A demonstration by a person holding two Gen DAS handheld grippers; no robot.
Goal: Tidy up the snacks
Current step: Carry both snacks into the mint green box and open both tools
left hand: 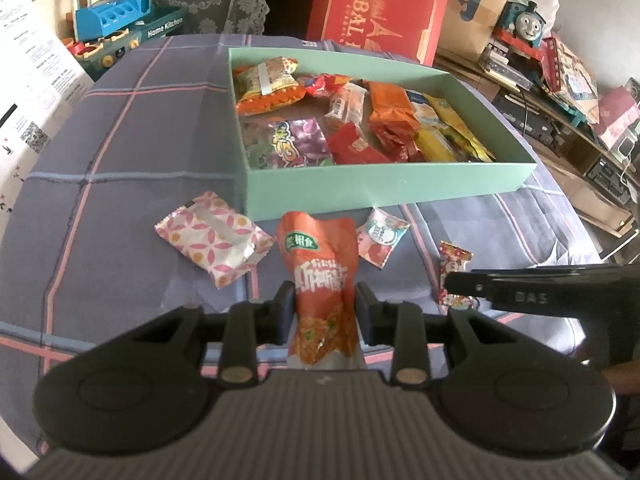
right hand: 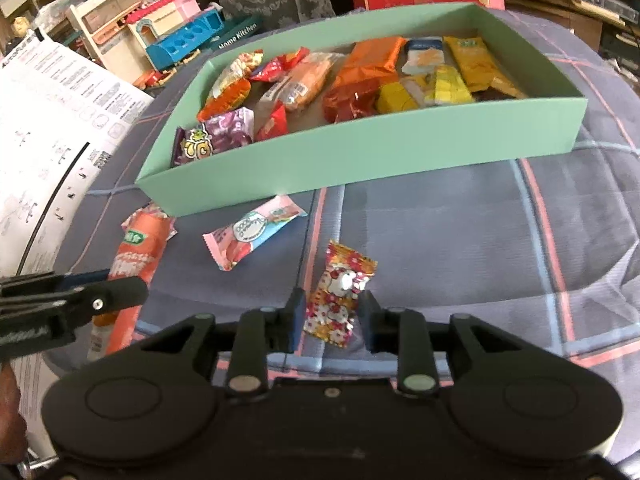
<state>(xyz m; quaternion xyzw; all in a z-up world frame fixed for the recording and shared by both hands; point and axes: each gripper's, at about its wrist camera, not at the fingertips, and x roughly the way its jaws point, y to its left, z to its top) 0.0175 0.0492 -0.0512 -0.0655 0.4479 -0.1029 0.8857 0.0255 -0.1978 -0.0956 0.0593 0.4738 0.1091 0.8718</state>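
Gripping the orange packet (left hand: 322,280), the left gripper (left hand: 325,306) faces the green box (left hand: 384,186); the right gripper (right hand: 331,312), part-open, straddles a flowered candy (right hand: 340,294), untouched.

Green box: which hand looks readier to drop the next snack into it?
Probably the left. Its hand-held gripper already clamps the orange packet, facing the green box. The right hand-held gripper only straddles the floral candy, not gripping it.

The left claw (left hand: 325,304) is clamping an orange packet (left hand: 322,276) (pointing steeply downward); the right claw (right hand: 331,316) is straddling a wrapper (right hand: 340,296), pads apart.
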